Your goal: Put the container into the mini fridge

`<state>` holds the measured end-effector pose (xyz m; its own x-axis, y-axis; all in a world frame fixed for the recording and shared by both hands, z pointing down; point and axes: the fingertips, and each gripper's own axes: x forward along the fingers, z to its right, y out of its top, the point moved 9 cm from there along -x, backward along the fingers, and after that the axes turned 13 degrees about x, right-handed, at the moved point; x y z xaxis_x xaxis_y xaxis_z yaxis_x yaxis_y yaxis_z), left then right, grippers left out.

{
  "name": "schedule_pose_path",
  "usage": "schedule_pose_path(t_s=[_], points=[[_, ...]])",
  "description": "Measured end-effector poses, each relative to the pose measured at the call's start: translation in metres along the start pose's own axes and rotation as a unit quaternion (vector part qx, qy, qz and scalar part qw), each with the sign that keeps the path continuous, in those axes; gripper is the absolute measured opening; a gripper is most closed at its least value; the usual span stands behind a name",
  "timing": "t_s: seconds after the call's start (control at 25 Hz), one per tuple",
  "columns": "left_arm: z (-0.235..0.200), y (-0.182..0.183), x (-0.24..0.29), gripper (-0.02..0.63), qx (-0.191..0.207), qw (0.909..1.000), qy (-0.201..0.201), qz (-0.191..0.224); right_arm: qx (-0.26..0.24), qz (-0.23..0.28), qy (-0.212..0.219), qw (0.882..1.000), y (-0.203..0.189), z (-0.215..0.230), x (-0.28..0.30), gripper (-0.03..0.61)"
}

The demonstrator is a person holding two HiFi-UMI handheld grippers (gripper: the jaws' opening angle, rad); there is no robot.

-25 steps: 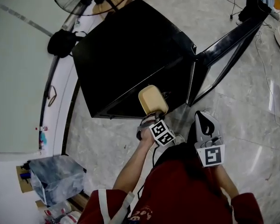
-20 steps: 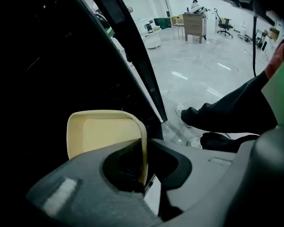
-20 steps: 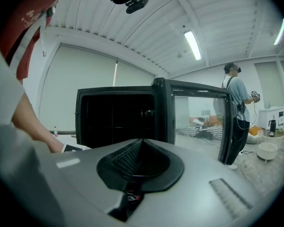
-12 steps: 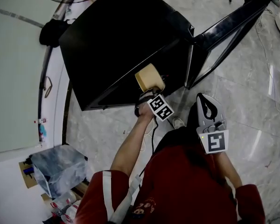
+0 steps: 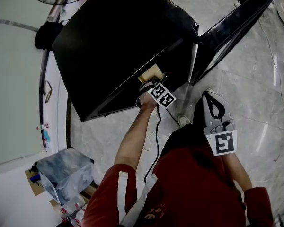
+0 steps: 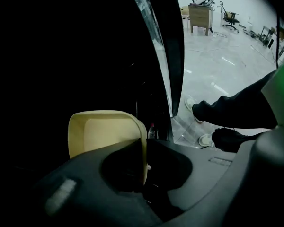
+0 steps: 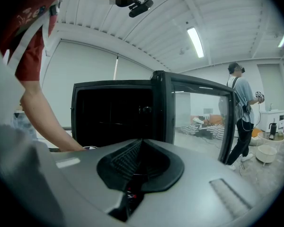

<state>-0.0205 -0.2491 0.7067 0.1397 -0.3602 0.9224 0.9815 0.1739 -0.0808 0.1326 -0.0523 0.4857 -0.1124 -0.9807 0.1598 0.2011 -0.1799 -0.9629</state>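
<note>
Left gripper view is showing the left gripper [image 6: 143, 148] pinching the container [image 6: 102, 131] by its rim at the open mouth of the mini fridge [image 5: 118, 41]. The right gripper [image 7: 140, 145] is waiting empty, jaws pressed together.

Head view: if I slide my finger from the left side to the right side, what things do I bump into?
Crinkly grey bag → yellow container → right claw
</note>
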Motion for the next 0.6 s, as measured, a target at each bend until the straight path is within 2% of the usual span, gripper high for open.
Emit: schedule_pose_path(t_s=[0.6], points=[[-0.034, -0.001, 0.038, 0.042, 0.005, 0.9994, 0.025, -0.024, -0.002, -0.007, -0.007, 1.000, -0.004, 0.006, 0.007, 0.000]])
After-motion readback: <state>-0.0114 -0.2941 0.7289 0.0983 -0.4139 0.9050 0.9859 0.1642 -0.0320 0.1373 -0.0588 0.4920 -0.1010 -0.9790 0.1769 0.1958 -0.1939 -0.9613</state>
